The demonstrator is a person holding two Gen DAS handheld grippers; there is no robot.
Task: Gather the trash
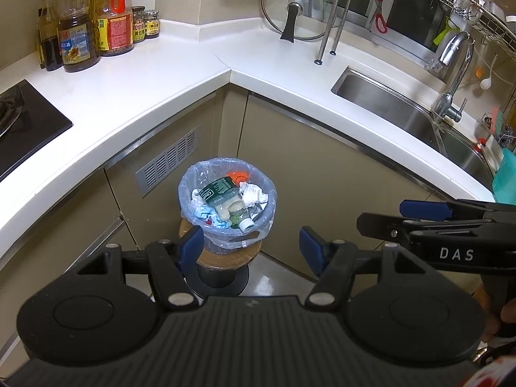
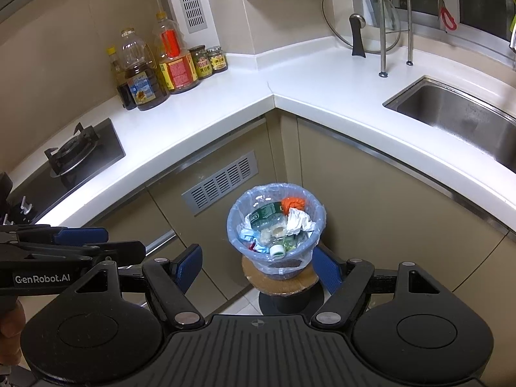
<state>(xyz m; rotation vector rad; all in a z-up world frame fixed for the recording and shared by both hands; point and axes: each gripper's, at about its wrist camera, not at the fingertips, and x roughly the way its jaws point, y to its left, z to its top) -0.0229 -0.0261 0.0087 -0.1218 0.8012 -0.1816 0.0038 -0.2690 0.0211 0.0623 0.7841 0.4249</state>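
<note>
Hovering above and short of the bin [image 1: 227, 204], both grippers point down at it, jaws wide, nothing between them. Bin sits on a round stool [image 1: 222, 256] in the floor corner under the L-shaped counter [image 1: 161, 74], lined with a bluish bag [image 1: 190, 177] whose rim folds over the lip. Inside: a clear bottle [image 1: 225, 201] with green label lying tilted, white cap toward the grippers, long axis running near-to-far and slightly left; crumpled white paper [image 1: 253, 195] on its right, orange scrap [image 1: 238, 175] at the far rim, blue-white wad [image 1: 204, 214] on the left. Left gripper [image 1: 250, 248] frames the bin almost centred, bin just ahead and below, left pad overlapping the near-left rim in view but apart from it in depth. Right gripper [image 2: 258, 269] sees the bin ahead and a touch right of centre, right pad lined up with the bin's right side. Both look about equally near; left is squarer on. Likely next: each drops to a side of the bag rim, left one to the left edge, right one to the right. Risk is the thin rim slipping the pads.
</note>
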